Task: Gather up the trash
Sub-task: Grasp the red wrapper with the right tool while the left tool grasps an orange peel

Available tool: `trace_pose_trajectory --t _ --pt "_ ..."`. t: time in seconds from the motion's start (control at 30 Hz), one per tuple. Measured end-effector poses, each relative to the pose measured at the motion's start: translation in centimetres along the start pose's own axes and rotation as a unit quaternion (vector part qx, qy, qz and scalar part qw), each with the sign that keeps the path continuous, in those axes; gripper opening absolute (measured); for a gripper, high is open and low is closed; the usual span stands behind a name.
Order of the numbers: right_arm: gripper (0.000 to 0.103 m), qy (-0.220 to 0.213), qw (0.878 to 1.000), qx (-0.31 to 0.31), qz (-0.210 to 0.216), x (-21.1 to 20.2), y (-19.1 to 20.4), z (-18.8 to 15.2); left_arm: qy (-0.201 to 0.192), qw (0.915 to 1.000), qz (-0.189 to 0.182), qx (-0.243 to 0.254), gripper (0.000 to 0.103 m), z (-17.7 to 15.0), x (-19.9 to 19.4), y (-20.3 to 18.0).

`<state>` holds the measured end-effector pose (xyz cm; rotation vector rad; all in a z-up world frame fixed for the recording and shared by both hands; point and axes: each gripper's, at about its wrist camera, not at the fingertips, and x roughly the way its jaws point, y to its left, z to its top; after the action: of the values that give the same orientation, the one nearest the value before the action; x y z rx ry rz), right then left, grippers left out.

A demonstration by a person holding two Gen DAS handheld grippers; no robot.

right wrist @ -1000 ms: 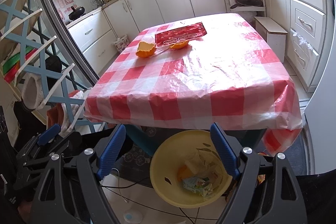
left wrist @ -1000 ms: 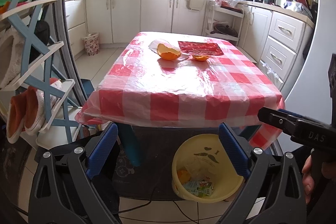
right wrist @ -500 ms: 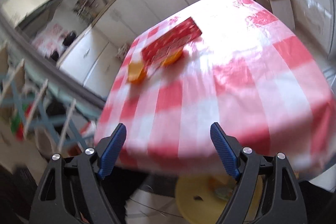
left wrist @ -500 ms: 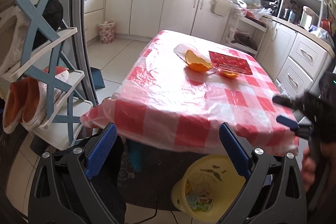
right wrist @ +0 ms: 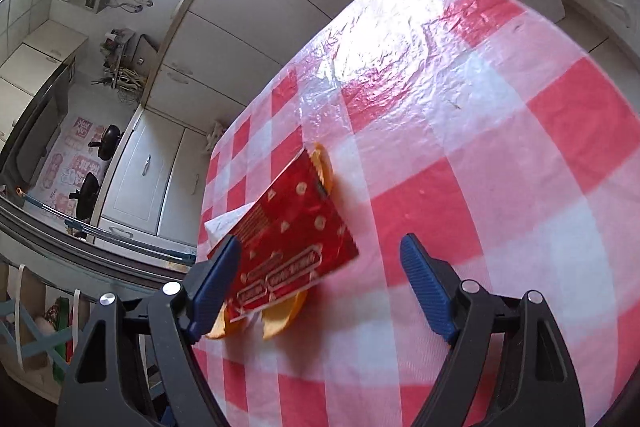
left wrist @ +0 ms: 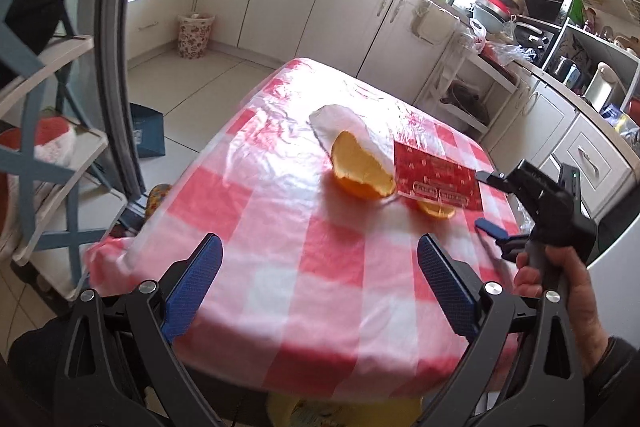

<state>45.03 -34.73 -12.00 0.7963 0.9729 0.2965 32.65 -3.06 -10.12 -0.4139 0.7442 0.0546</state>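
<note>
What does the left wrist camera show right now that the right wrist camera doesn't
Only the left wrist view shows the right gripper from outside, open, in the person's hand, plus the floral bin and a sliver of yellow bucket under the table. Only the right wrist view shows the two black pans by the far wall. Both show the red wrapper lying over orange peels on the checked tablecloth.

The near half of the tabletop (left wrist: 304,267) lies bare under the left gripper (left wrist: 320,283). Farther in, orange peels (left wrist: 360,171), a red wrapper (right wrist: 292,239) and a white napkin (left wrist: 348,127) crowd together, right beside the right gripper (right wrist: 320,291).
</note>
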Motion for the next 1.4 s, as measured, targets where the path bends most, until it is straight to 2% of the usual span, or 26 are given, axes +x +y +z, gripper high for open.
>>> trace_pose_trajectory --t 0.07,0.13,0.2,0.27,0.37,0.5,0.53,0.6,0.67,0.7,0.73,0.77,0.9,1.2,1.23,1.3,1.33,1.4 --pt "0.073 0.006 1.000 -0.004 0.009 0.4 0.2 0.5 0.007 0.9998 -0.003 -0.018 0.094 0.9 1.7 -0.4" --pt "0.062 0.021 0.999 -0.001 0.027 0.9 0.1 0.7 0.017 0.9990 -0.006 -0.041 0.094 1.8 3.9 -0.7" --pt "0.033 0.048 0.998 -0.002 0.048 1.6 0.0 0.7 0.030 0.9974 -0.005 -0.065 0.094 2.6 6.3 -1.0" --pt "0.012 0.067 0.996 -0.009 0.060 1.9 0.1 0.5 0.040 0.9956 -0.004 -0.084 0.094 3.0 8.0 -1.1" --pt "0.006 0.065 0.995 -0.023 0.075 0.8 0.4 0.5 0.045 0.9936 0.000 -0.103 0.094 3.7 10.1 -1.6" --pt "0.005 0.037 0.995 -0.034 0.086 -1.7 0.5 1.3 0.049 0.9929 0.004 -0.108 0.093 4.5 12.6 -2.7" --pt "0.005 0.029 0.995 -0.034 0.088 -2.2 0.3 1.7 0.049 0.9929 0.004 -0.108 0.090 4.6 13.0 -2.7" --pt "0.005 0.014 0.995 -0.034 0.091 -3.4 0.2 2.2 0.047 0.9939 0.001 -0.099 0.073 5.0 14.1 -3.4" --pt "0.005 -0.001 0.995 -0.038 0.094 -4.2 0.5 2.8 0.053 0.9952 0.003 -0.082 0.042 5.2 14.8 -3.8" --pt "0.005 -0.008 0.995 -0.043 0.093 -4.8 0.7 3.0 0.062 0.9956 0.004 -0.070 0.033 5.2 15.3 -4.0" --pt "0.005 -0.013 0.994 -0.047 0.093 -5.1 0.8 3.0 0.069 0.9961 0.006 -0.053 0.018 5.2 15.6 -4.3" --pt "0.005 -0.018 0.994 -0.052 0.092 -5.4 0.9 3.1 0.071 0.9965 0.010 -0.043 0.012 5.1 15.7 -4.5" --pt "0.005 -0.024 0.993 -0.057 0.098 -5.9 1.2 3.0 0.069 0.9975 0.007 -0.007 0.008 4.5 14.1 -4.6" --pt "0.008 0.032 0.994 -0.050 0.091 -3.0 0.8 1.6 0.093 0.9948 -0.014 0.040 0.008 1.7 9.8 -3.3" --pt "0.010 0.040 0.994 -0.046 0.089 -2.4 0.7 1.4 0.096 0.9944 -0.014 0.040 0.009 1.4 9.7 -3.0" --pt "0.031 0.049 0.994 -0.035 0.088 -1.6 0.4 1.1 0.099 0.9944 -0.017 0.034 0.009 1.2 9.6 -2.6" --pt "0.035 0.050 0.995 -0.033 0.086 -1.4 0.3 1.0 0.098 0.9945 -0.019 0.031 0.010 1.1 9.5 -2.4" --pt "0.035 0.053 0.995 -0.038 0.080 -0.8 0.4 0.7 0.099 0.9945 -0.020 0.029 0.011 1.1 9.5 -2.3"
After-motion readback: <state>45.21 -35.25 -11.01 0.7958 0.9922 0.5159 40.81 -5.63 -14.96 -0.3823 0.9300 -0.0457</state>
